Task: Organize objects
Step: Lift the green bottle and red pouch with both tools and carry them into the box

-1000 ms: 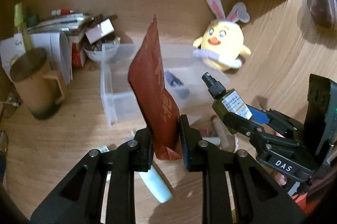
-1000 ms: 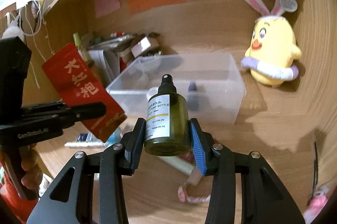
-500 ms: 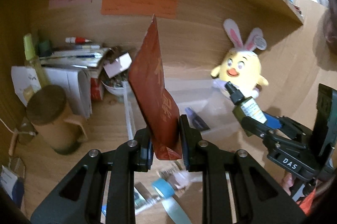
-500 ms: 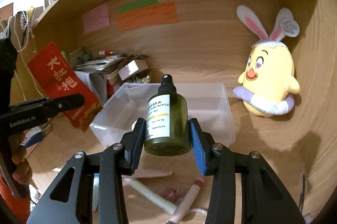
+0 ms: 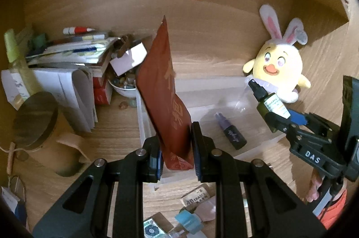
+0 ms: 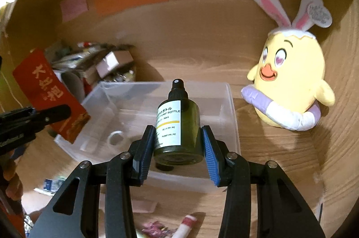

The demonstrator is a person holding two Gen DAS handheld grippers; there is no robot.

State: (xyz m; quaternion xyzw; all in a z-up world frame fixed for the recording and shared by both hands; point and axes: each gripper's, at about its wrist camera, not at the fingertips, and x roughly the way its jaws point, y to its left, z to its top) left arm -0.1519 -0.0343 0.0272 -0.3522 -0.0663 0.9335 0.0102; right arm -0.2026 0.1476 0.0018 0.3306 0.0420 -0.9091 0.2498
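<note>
My left gripper [image 5: 176,148] is shut on a red foil packet [image 5: 165,99] with gold characters, held upright above the near left corner of a clear plastic bin [image 5: 143,123]. In the right wrist view the same red packet [image 6: 48,92] shows at the left. My right gripper [image 6: 178,148] is shut on a dark green pump bottle [image 6: 177,123] with a white label, hanging over the clear bin [image 6: 233,121]. That green bottle [image 5: 270,104] and the right gripper [image 5: 289,123] also appear at the right of the left wrist view. A small purple bottle [image 5: 231,133] lies inside the bin.
A yellow bunny-eared plush [image 6: 289,85] sits right of the bin against the wooden back wall. A pile of papers, a box and a bowl [image 5: 122,85] crowd the left, with a lidded mug [image 5: 38,126]. Small items lie loose on the desk in front [image 5: 188,220].
Both grippers have moved forward toward the bin, which now sits closer under them. The red packet and green bottle stay gripped as before.
</note>
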